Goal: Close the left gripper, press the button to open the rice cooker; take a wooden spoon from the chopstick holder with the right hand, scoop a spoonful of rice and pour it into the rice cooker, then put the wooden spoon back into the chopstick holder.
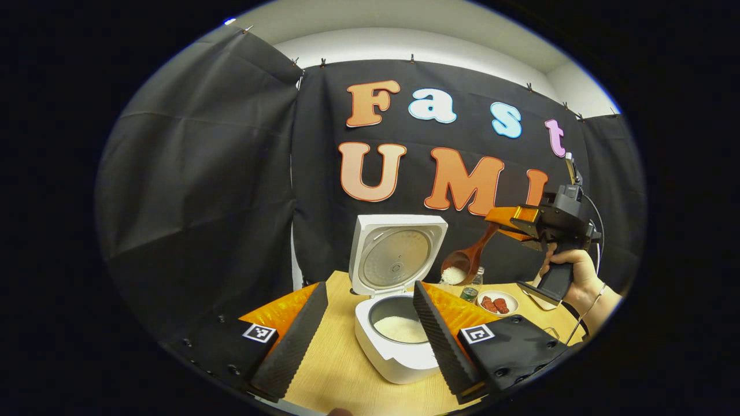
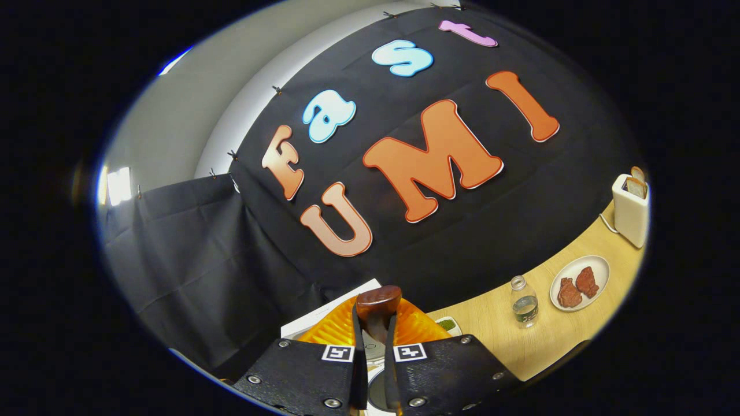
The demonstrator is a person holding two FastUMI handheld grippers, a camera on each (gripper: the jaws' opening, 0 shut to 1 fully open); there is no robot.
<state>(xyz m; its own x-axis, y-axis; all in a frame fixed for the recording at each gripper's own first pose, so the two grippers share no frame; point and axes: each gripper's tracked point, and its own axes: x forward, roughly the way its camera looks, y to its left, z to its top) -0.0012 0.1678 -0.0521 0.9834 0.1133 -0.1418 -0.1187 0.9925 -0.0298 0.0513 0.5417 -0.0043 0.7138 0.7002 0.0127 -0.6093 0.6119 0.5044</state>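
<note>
Much of the rice cooker is hidden in the left gripper view, where the left gripper holds its fingers spread wide with nothing between them, one finger crossing the pot's right side. What shows is a white body on the wooden table, its lid standing upright and open, white rice lying in the inner pot. Above and to the right, the right gripper, held by a hand, clamps the handle of the wooden spoon, whose dark reddish bowl carries a mound of rice and hangs near the lid's right edge. In the right gripper view the fingers stand nearly together, pressing the spoon's handle, and its bowl is hidden. A water bottle, a plate of reddish food and a white toaster stand farther along the table.
</note>
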